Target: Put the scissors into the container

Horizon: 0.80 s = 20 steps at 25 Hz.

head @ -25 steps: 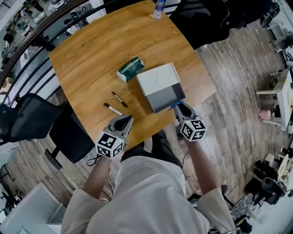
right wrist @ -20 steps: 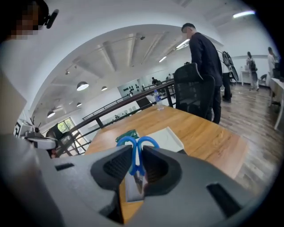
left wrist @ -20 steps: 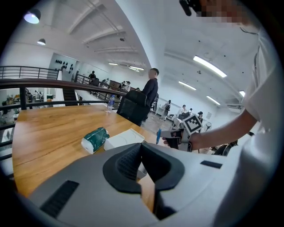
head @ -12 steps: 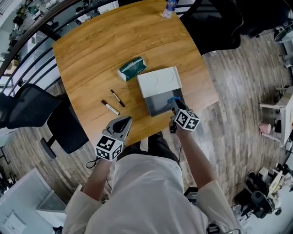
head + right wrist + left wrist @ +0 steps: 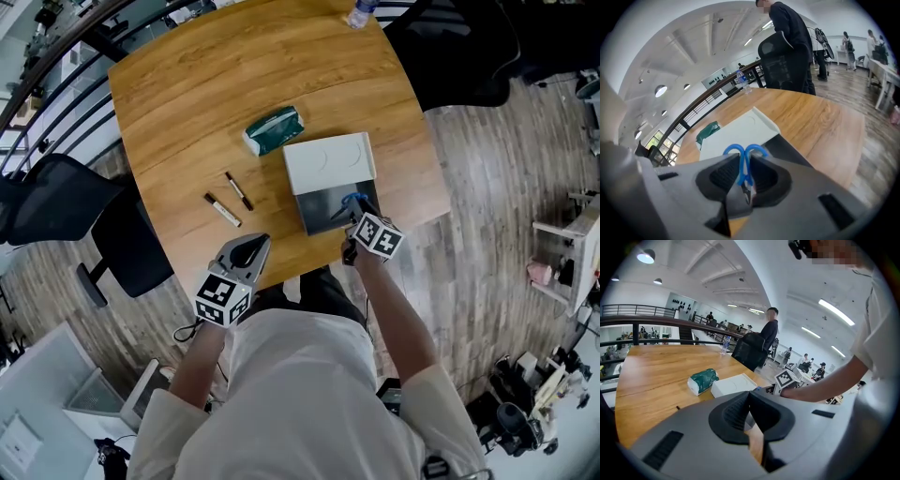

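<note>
Nearest me, the left gripper hovered over the front edge of the bench, its fingers pressed together with nothing between them. To its right, the right gripper hung over the near right corner of the container. Its fingers were clamped on the scissors, whose blue handle loops pointed away from me above the open grey half of the container. I could not tell whether the scissors touched it. A white lid covered the far half. Left of the container, two pens lay side by side on the wood. Beyond them was a green packet, just beside the lid's far left corner. A bottle stood at the far edge.
</note>
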Available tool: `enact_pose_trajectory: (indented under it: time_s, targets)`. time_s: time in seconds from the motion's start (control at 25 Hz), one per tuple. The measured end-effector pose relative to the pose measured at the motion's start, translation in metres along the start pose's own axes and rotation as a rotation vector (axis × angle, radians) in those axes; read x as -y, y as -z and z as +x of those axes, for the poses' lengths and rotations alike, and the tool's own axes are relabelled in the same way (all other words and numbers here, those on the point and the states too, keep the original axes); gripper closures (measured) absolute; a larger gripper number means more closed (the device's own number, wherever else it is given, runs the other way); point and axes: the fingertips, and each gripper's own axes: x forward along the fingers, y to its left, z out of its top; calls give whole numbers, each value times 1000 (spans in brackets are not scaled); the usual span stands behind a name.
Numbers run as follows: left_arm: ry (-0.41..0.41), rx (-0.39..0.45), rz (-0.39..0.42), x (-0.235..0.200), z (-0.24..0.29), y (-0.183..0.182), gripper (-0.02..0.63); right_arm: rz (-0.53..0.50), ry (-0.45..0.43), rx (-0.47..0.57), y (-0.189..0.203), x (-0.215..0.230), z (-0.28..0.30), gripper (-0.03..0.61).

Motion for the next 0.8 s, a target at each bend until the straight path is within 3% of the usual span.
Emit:
enact_pose_trajectory:
  time_s: [0.2,0.56,0.68,0.8]
  targets:
    - [-24,0,-20,-3,1,4,621,-33,79,-73,12,17,17,499]
    - [-64,-5,-57,-12,3,10,621,-72,138,-151,11,26,43,497]
    - [-75,-5,-64,-13,6,9,621,23,147,-150,11,32,47,497]
    - [-83,-5,-73,-12,7,9,621,263,148,-138,14,38,45,499]
